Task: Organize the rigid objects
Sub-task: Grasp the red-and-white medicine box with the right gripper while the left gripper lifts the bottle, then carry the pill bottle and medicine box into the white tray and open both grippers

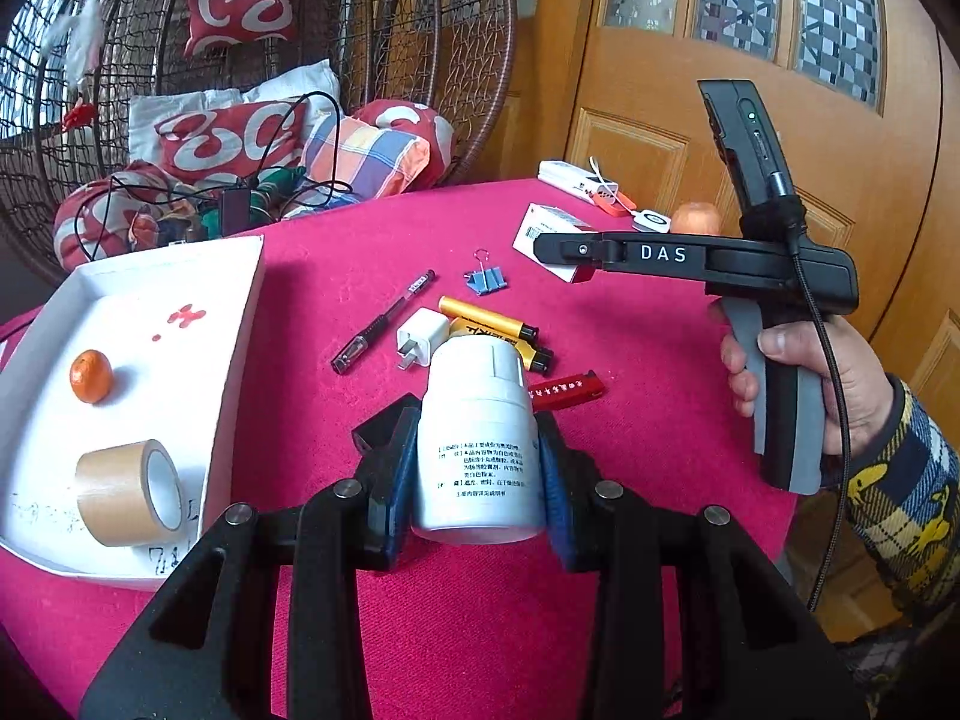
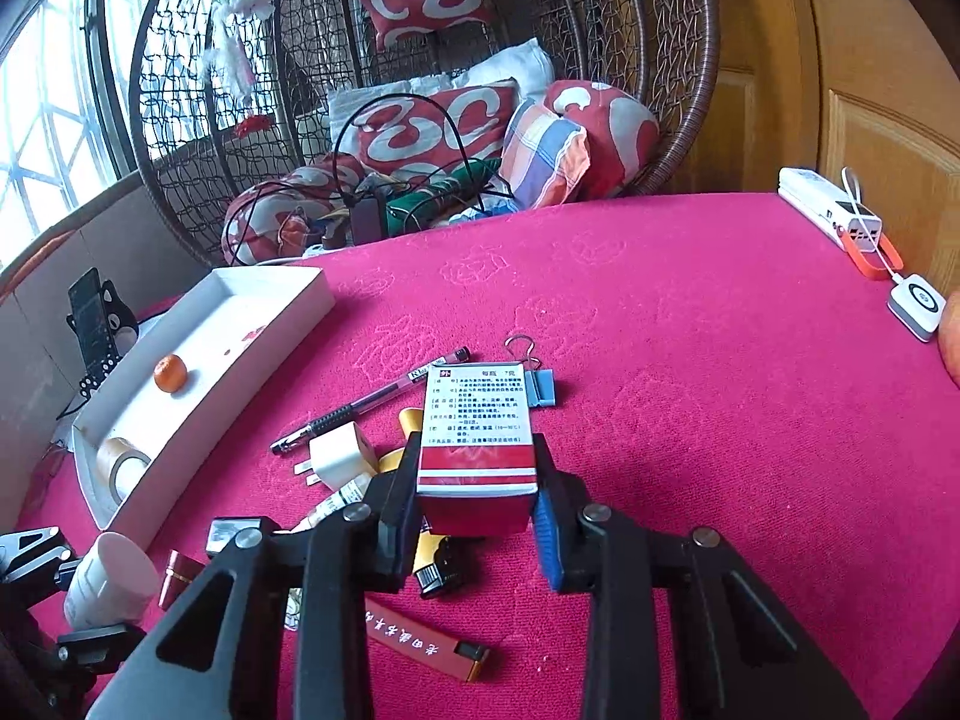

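While both grippers pinched a load, two items were off the pink tablecloth point(image 2: 690, 324). The left gripper point(image 1: 477, 468) clamped a white pill bottle point(image 1: 477, 450) by its sides, cap forward, likely so it could travel to the white tray point(image 1: 240, 324) at nine o'clock. The right gripper point(image 2: 477, 480) squeezed a red-and-white medicine box point(image 2: 477, 438) across its narrow faces. One tangerine point(image 1: 91, 376) and one tape roll point(image 1: 129, 492) lay in the tray. At twelve o'clock from the bottle lay one pen point(image 1: 384, 321), one plug point(image 1: 422, 336), one binder clip point(image 1: 485, 279) and two lighters point(image 1: 498, 333).
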